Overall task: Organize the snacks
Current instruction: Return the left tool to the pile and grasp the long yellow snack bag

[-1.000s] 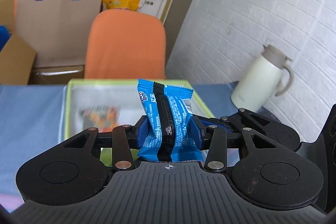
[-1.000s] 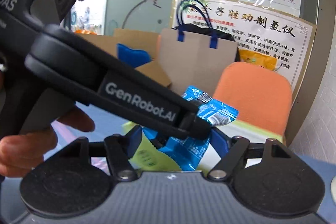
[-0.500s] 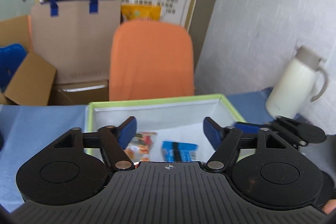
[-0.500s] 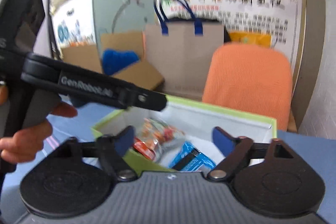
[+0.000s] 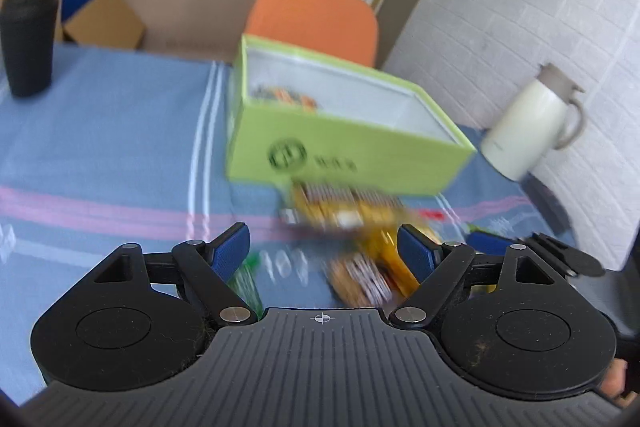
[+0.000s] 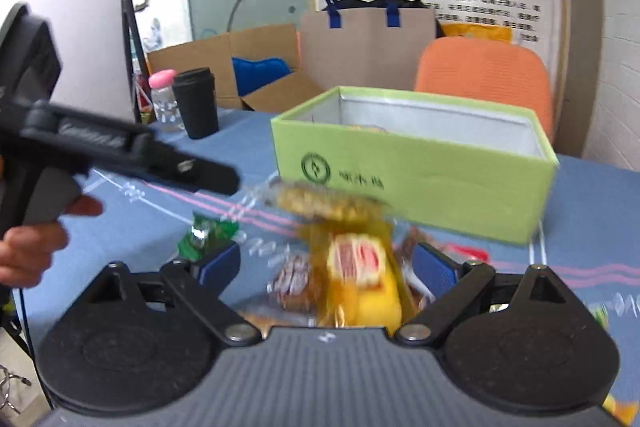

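A lime-green box (image 5: 344, 143) (image 6: 416, 183) stands open on the blue tablecloth with a few snack packets inside. A pile of loose snacks lies in front of it: a yellow packet (image 6: 356, 279) (image 5: 384, 247), a long brown bar (image 6: 320, 203) (image 5: 340, 203) and a green packet (image 6: 208, 233). My left gripper (image 5: 322, 247) is open and empty above the pile. My right gripper (image 6: 326, 263) is open and empty, its jaws either side of the yellow packet, above it. The left gripper also shows in the right wrist view (image 6: 192, 171).
A black tumbler (image 5: 28, 39) (image 6: 196, 103) and a pink-capped bottle (image 6: 162, 99) stand at the table's left. A white thermos jug (image 5: 528, 123) stands right by the brick wall. An orange chair (image 6: 484, 75), paper bag (image 6: 368, 43) and cardboard boxes are behind the table.
Both grippers opened and dropped their blue packets into the green box, then pulled back and down from the box to the snack pile in front of it.
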{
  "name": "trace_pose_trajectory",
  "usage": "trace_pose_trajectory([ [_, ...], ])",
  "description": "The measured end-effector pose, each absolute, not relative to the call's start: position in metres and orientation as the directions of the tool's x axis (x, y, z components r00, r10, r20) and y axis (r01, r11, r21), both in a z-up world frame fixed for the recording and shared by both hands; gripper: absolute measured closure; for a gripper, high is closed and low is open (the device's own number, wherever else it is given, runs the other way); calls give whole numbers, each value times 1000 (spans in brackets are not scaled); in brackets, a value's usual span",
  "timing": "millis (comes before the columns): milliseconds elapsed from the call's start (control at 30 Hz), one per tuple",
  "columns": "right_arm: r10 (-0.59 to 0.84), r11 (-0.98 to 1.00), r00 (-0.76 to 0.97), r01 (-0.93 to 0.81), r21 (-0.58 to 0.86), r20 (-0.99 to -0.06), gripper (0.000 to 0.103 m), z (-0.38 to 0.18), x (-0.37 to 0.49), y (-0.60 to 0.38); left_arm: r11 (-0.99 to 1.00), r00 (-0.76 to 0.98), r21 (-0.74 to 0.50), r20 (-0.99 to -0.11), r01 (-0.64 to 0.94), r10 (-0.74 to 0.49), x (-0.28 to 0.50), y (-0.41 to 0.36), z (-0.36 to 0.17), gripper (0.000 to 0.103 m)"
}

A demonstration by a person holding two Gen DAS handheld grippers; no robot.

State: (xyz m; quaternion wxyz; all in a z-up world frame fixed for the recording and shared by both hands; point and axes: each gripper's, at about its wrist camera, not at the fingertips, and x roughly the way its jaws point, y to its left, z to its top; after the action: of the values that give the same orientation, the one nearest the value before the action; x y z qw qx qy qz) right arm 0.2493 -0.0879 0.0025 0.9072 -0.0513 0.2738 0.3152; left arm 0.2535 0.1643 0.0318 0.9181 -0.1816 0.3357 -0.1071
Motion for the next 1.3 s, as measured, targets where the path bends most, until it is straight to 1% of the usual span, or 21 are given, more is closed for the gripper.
trace_pose_trajectory([
  [133,536,805,643,-584,102,-547,9,-3,256,-84,849,700,-517,-568,107,-434,252,151,20,36],
  [233,508,818,656,-570,74,-559,9,-7,258,-83,820,667,-560,-568,116,-482,263,133,18,36],
  [333,505,821,651,-565,82,-566,9,-10,259,-88,813,629,-571,-592,114,-504,277,116,15,37],
  [400,509,818,647,-568,85,-567,9,-11,261,-90,826,610,-552,-620,108,-494,284,104,15,42],
  [467,516,815,644,-573,92,-565,9,-12,265,-89,840,601,-528,-633,124,-487,290,92,14,42],
  [567,532,804,614,-583,120,-583,10,-17,274,-86,863,597,-489,-658,125,-460,303,81,11,50],
  [600,541,795,599,-594,126,-591,10,-19,275,-83,867,591,-485,-667,117,-453,306,80,9,56],
  [633,549,786,585,-605,130,-597,10,-20,274,-81,862,586,-493,-666,118,-462,309,80,7,66],
  [700,556,776,579,-619,122,-596,12,-19,267,-77,861,584,-492,-663,131,-468,309,81,5,73],
  [800,590,756,564,-638,149,-578,12,-12,252,-75,850,594,-511,-647,127,-478,298,91,6,77],
  [1000,613,744,586,-654,137,-531,11,5,198,-69,846,629,-514,-613,143,-479,250,103,25,77],
  [1100,599,757,603,-640,129,-526,10,-1,174,-71,832,621,-531,-600,162,-504,228,102,22,77],
  [1167,593,768,608,-623,146,-528,10,-8,167,-73,833,611,-527,-607,168,-508,220,99,11,73],
  [1200,587,775,605,-613,156,-538,10,-10,166,-74,836,611,-525,-613,160,-502,218,99,7,67],
  [1233,583,780,606,-604,163,-541,10,-11,166,-74,837,614,-528,-616,143,-494,217,100,4,63],
  [1267,580,785,613,-597,165,-537,10,-11,165,-75,839,621,-528,-615,134,-486,216,100,4,62],
  [1300,577,789,624,-592,163,-527,10,-9,163,-76,844,630,-519,-612,137,-478,214,100,6,58],
])
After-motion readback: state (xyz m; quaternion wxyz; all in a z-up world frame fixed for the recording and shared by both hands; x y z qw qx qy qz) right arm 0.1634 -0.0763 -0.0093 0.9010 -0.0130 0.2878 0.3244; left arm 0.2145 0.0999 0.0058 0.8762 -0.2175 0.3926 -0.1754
